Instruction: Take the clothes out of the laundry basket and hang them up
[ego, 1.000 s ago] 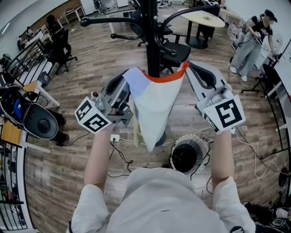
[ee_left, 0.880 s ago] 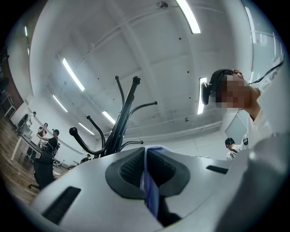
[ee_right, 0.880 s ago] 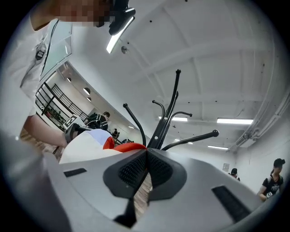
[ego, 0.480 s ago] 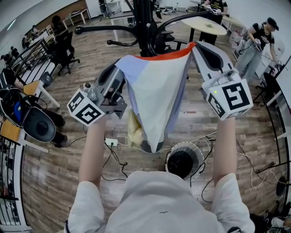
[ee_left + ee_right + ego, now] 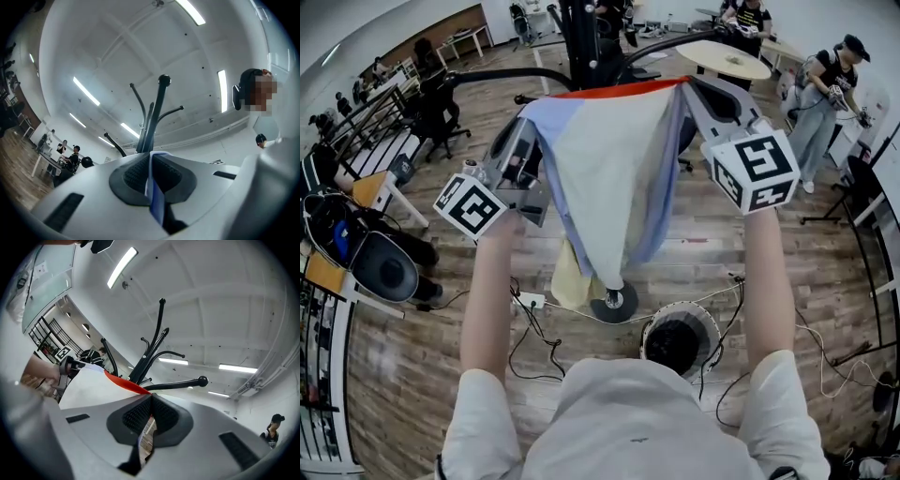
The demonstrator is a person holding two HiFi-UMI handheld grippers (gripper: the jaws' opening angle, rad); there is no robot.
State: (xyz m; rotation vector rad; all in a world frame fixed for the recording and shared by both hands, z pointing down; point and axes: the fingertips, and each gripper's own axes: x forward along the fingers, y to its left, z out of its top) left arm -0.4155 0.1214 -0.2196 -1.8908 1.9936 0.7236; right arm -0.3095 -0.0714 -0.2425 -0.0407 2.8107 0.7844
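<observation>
Up it goes: since a second ago we have raised the garment [image 5: 614, 159], and it now hides the lower pole of the coat stand [image 5: 581, 37]. The garment hangs spread between our two grippers, its orange-red top edge taut from ten to one o'clock and its tip drooping toward six. The left gripper [image 5: 526, 117] has its jaws pinched tight on the pale blue corner. The right gripper [image 5: 689, 86] is clamped on the orange corner. The laundry basket [image 5: 705, 319] sits on the floor at five o'clock.
</observation>
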